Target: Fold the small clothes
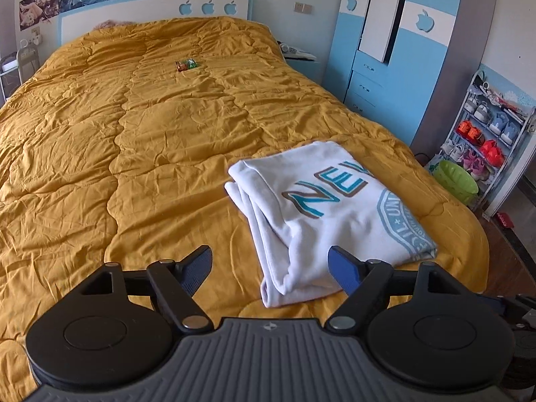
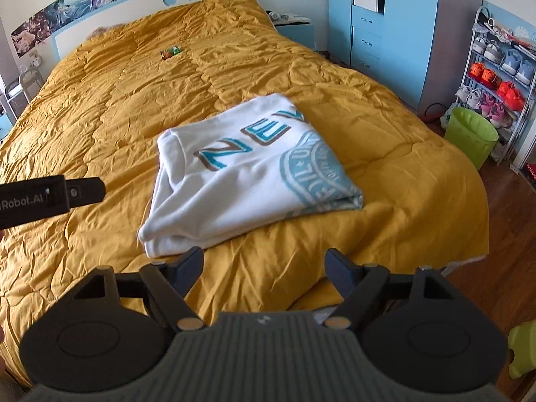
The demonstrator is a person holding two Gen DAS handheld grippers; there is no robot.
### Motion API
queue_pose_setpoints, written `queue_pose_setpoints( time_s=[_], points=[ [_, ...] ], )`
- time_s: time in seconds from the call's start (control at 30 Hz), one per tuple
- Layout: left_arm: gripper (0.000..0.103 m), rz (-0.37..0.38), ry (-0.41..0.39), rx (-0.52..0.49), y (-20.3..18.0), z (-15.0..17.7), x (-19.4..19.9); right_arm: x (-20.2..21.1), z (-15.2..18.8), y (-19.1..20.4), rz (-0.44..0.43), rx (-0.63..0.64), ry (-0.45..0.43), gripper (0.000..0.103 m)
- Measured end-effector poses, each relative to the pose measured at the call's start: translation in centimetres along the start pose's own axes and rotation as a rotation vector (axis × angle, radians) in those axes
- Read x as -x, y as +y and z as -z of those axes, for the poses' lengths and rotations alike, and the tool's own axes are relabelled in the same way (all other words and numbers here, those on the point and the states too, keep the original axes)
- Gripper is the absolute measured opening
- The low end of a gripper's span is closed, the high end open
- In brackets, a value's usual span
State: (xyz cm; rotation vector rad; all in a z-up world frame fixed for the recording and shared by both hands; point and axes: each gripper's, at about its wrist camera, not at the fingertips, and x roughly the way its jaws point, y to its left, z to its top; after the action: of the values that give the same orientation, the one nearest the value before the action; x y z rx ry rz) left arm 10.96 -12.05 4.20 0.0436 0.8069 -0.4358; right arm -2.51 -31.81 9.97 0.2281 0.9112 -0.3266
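Note:
A white garment (image 1: 321,214) with blue lettering and a round blue print lies folded on the mustard quilt (image 1: 134,134) near the foot of the bed. It also shows in the right wrist view (image 2: 248,181). My left gripper (image 1: 269,263) is open and empty, just in front of the garment's near corner. My right gripper (image 2: 264,269) is open and empty, just short of the garment's near edge. The left gripper's body (image 2: 50,197) shows at the left of the right wrist view.
A small colourful packet (image 1: 186,64) lies far up the quilt. A blue wardrobe (image 1: 395,50), a shoe rack (image 1: 485,127) and a green bin (image 2: 470,135) stand to the right of the bed. The bed's foot edge (image 2: 462,254) drops to a wooden floor.

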Motion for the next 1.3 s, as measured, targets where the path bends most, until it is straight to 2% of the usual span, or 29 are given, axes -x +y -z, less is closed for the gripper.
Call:
queue_pose_setpoints(
  time_s=[0.2,0.8,1.3],
  points=[
    [0.090,0.005,0.057,-0.008,-0.8,2.1,-0.7,-0.4,0.8,1.4,0.004,0.023,0.011,0.075],
    [0.089,-0.001,0.076,-0.015,-1.0,2.6,-0.8,-0.9,0.8,1.0,-0.033,-0.003,0.028,0.075],
    [0.088,-0.013,0.098,-0.007,-0.5,3.2,-1.0,-1.5,1.4,1.9,-0.045,0.024,0.039,0.075]
  ],
)
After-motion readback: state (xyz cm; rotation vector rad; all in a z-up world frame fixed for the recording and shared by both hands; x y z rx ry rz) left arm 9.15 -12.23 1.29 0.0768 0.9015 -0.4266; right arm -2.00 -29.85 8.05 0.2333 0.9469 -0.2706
